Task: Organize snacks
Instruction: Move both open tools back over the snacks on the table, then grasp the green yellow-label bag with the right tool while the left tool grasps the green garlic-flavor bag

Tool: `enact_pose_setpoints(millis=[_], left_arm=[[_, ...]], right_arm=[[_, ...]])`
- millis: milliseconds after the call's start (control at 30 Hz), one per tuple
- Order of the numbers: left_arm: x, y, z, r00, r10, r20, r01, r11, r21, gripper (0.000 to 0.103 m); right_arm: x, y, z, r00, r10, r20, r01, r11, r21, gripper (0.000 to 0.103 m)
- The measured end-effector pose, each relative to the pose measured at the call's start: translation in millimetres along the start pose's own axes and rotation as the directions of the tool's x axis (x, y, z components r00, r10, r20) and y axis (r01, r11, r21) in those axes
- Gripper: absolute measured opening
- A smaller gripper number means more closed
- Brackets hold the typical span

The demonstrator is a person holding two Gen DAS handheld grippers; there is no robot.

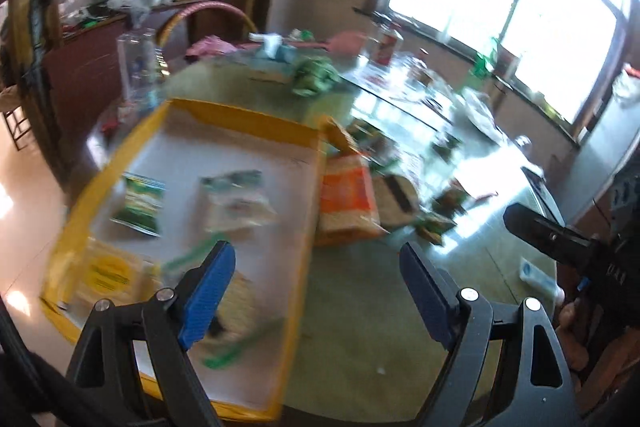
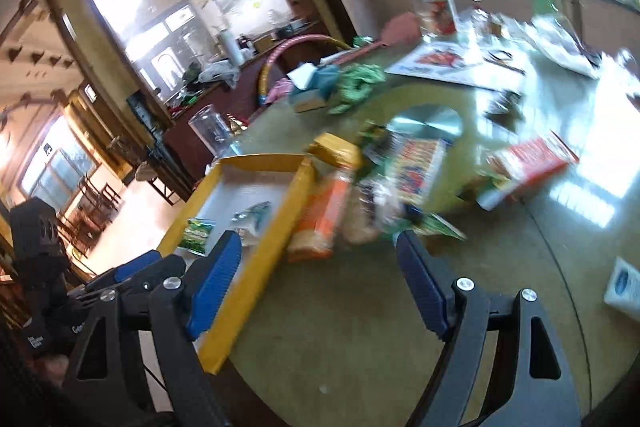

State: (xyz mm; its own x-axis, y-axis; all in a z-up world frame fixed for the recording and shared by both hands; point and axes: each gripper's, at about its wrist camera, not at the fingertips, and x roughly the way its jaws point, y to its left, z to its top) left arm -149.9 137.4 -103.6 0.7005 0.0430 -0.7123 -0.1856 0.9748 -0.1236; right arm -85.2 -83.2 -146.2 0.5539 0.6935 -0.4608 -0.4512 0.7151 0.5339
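Observation:
A yellow-rimmed cardboard tray (image 1: pixel 248 117) lies at the table's left edge and holds a green snack packet (image 1: pixel 140 205), a pale packet (image 1: pixel 236 201) and a yellow-labelled bag (image 1: pixel 108 275). My left gripper (image 1: pixel 318 287) is open and empty above the tray's right rim. An orange snack pack (image 1: pixel 348 199) lies just right of the tray among several loose snacks. In the right wrist view my right gripper (image 2: pixel 320 275) is open and empty over bare table, short of the tray (image 2: pixel 260 159), the orange pack (image 2: pixel 320 215) and a red box (image 2: pixel 532 163).
A clear jar (image 1: pixel 136 65) stands beyond the tray's far left corner. A tissue box (image 2: pixel 316 83) and green wrapping (image 2: pixel 356 83) lie farther back. Bottles and papers (image 2: pixel 436 11) crowd the far side near the window. A white packet (image 2: pixel 624 285) lies at the right.

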Motion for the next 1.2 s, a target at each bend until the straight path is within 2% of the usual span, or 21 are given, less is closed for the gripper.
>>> enact_pose_setpoints(millis=[67,300,567,633,833,900,967,1200], left_arm=[[6,-13,-4,1.0,-0.017,-0.026,0.017,1.0,0.013,0.084],[24,-52,-11,0.997,-0.037,-0.075,0.042,0.996,0.074,0.084],[33,-62,-17,0.994,-0.049,-0.096,0.058,0.995,0.087,0.084],[34,-62,-18,0.994,-0.054,-0.099,0.062,0.995,0.08,0.084],[36,-61,-20,0.992,-0.06,-0.111,0.07,0.994,0.081,0.084],[36,-61,-19,0.991,-0.075,-0.112,0.083,0.994,0.069,0.084],[38,-61,-17,0.989,-0.083,-0.121,0.092,0.994,0.067,0.084],[57,-75,-12,0.976,-0.138,-0.166,0.149,0.987,0.059,0.084]], right_arm=[[-7,-25,-1,0.998,0.056,-0.014,-0.055,0.996,0.075,0.08],[-10,-80,9,1.0,-0.005,-0.027,0.01,0.986,0.165,0.08],[32,-138,25,0.993,-0.05,-0.106,0.081,0.946,0.313,0.062],[49,-149,31,0.988,-0.064,-0.139,0.11,0.928,0.355,0.061],[84,-166,41,0.977,-0.083,-0.198,0.16,0.896,0.415,0.054],[91,-169,44,0.975,-0.089,-0.204,0.173,0.881,0.44,0.048],[97,-173,43,0.974,-0.091,-0.209,0.181,0.865,0.468,0.038],[90,-173,31,0.975,-0.1,-0.199,0.182,0.871,0.457,0.032]])
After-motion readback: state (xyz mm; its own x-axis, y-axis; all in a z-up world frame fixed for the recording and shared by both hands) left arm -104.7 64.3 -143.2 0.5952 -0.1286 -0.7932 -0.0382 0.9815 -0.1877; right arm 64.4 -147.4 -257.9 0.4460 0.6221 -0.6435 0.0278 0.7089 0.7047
